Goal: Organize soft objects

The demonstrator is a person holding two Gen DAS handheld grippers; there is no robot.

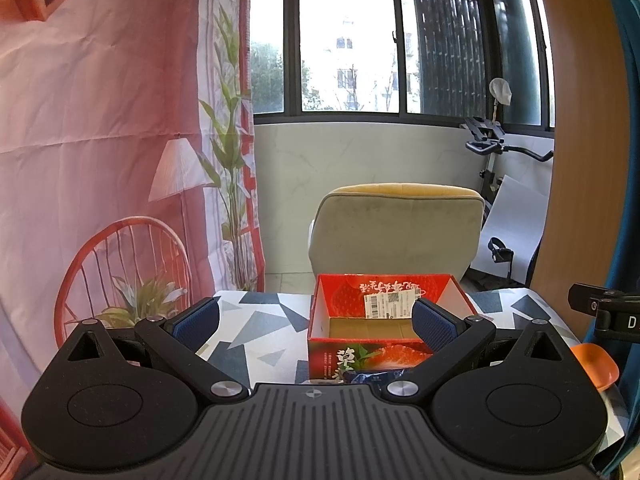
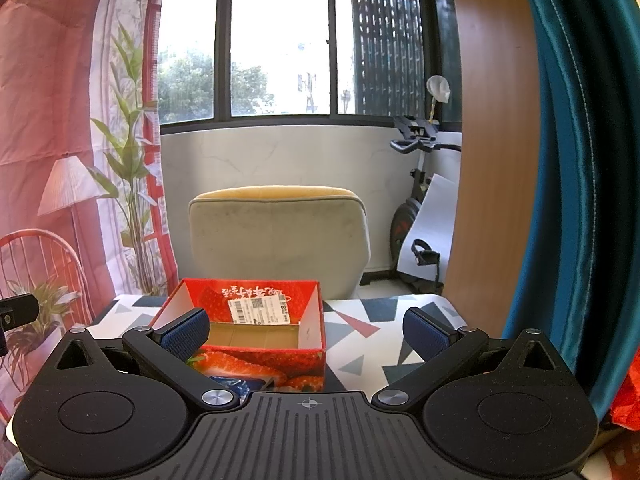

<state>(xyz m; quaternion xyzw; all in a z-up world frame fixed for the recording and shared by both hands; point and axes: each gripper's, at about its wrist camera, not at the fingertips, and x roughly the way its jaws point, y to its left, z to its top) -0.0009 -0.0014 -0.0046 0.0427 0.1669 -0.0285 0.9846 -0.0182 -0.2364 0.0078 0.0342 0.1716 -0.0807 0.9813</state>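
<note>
A red strawberry-print cardboard box point(image 1: 380, 354) stands open and empty on the patterned tablecloth point(image 1: 260, 320). My left gripper point(image 1: 316, 322) hovers open in front of it, its right finger over the box's near right corner. From the right wrist, the same box point(image 2: 256, 356) sits left of centre, and my right gripper point(image 2: 306, 330) is open with nothing between its blue pads point(image 2: 426, 334). A blue soft packet point(image 1: 374, 378) lies against the box's near side, mostly hidden by the gripper body; it also peeks out as the blue packet point(image 2: 236, 386).
A beige cushioned chair point(image 1: 396, 228) stands behind the table. An exercise bike point(image 1: 496, 184) and a white board point(image 1: 512, 228) are at the back right. A pink printed backdrop point(image 1: 100, 140) hangs left, a teal curtain point(image 2: 580, 180) right. An orange object point(image 1: 596, 364) sits at the table's right edge.
</note>
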